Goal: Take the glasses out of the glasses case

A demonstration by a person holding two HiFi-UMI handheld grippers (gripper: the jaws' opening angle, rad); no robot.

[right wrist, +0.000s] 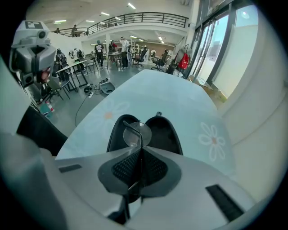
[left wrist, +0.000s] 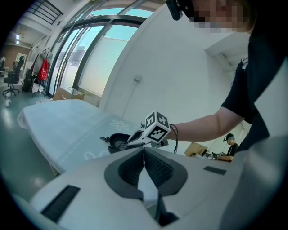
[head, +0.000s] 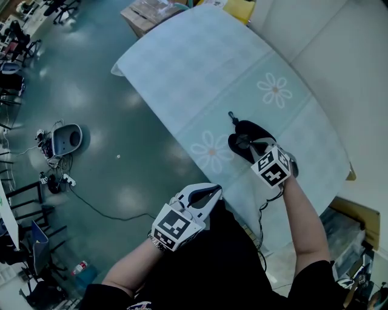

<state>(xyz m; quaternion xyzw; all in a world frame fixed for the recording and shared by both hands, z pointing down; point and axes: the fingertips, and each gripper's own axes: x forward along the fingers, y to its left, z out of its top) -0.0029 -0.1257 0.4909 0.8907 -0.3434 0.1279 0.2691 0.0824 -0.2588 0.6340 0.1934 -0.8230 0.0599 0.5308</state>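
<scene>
A black glasses case (head: 257,130) lies open on the table's pale blue daisy cloth (head: 200,66), both halves spread flat (right wrist: 164,132). My right gripper (head: 250,147) is over the case, shut on the thin frame of the glasses (right wrist: 136,134). One round clear lens stands just above the case's hinge. In the left gripper view the case (left wrist: 118,139) and the right gripper (left wrist: 131,139) show ahead. My left gripper (head: 209,194) hangs off the table's near edge, above the person's lap. It is shut (left wrist: 144,155) with nothing in it.
A cardboard box (head: 148,15) and a yellow object (head: 239,7) sit beyond the table's far end. Left of the table is teal floor with cables and a grey seat (head: 65,139). A white wall (head: 339,54) runs along the right.
</scene>
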